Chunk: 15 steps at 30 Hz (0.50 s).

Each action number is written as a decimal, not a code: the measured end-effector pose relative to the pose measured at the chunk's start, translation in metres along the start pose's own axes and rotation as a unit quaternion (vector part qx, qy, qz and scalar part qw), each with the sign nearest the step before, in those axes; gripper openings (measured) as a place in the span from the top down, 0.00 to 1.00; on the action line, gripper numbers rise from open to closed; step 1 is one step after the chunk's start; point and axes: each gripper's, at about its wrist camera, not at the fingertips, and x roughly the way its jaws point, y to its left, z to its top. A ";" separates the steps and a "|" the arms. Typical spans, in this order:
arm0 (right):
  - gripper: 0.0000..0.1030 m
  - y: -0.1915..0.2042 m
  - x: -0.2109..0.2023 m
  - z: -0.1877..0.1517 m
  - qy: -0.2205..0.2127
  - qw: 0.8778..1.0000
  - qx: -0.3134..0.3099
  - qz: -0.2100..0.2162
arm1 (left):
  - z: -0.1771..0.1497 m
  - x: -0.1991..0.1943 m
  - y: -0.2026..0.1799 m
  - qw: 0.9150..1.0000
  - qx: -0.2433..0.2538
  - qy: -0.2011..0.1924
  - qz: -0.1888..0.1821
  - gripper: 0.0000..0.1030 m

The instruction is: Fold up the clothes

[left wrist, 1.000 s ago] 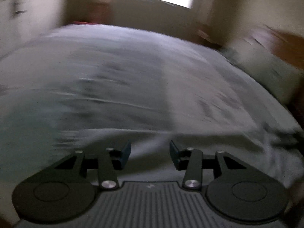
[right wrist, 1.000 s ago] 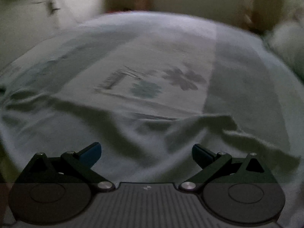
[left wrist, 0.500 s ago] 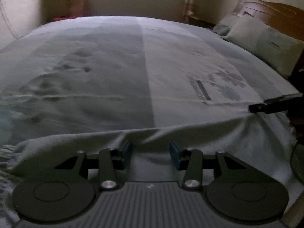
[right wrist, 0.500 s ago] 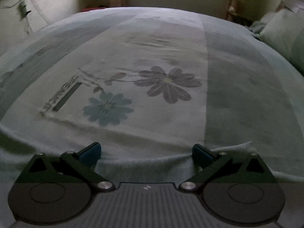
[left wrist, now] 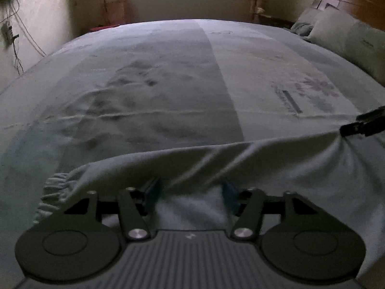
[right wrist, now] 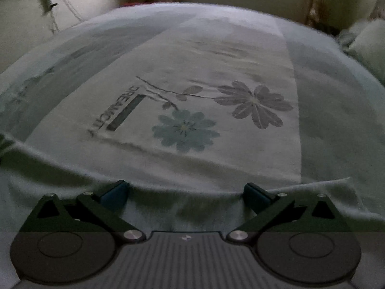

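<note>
My left gripper [left wrist: 190,189] jaws just widening, garment [left wrist: 240,163] edge loose between pads. My right gripper [right wrist: 185,193] wide over same edge, before bedsheet flowers [right wrist: 185,130].

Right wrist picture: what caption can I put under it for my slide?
Open right gripper over the pale grey garment's edge, on the flower-printed bedsheet.

Your right gripper [right wrist: 185,192] stands wide open over the pale garment's edge [right wrist: 187,204], pads clear of it, the bedsheet's two printed flowers [right wrist: 186,130] beyond.
</note>
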 end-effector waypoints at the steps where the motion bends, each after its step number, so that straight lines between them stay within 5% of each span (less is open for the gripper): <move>1: 0.00 0.000 -0.013 -0.001 -0.008 1.000 -0.001 0.005 | -0.002 -0.010 -0.006 1.000 0.019 -0.011 -0.006 0.45; 5: 0.00 0.005 -0.076 -0.030 -0.040 0.998 -0.033 0.043 | -0.020 -0.035 -0.033 0.995 0.085 -0.026 -0.045 0.36; 9: 0.00 0.002 -0.113 -0.089 -0.033 0.998 -0.039 0.044 | -0.043 -0.028 -0.047 0.994 0.109 -0.007 -0.022 0.34; 15: 0.00 -0.007 -0.130 -0.173 -0.002 0.999 -0.037 0.020 | -0.049 -0.026 -0.020 0.999 0.044 -0.001 0.032 0.27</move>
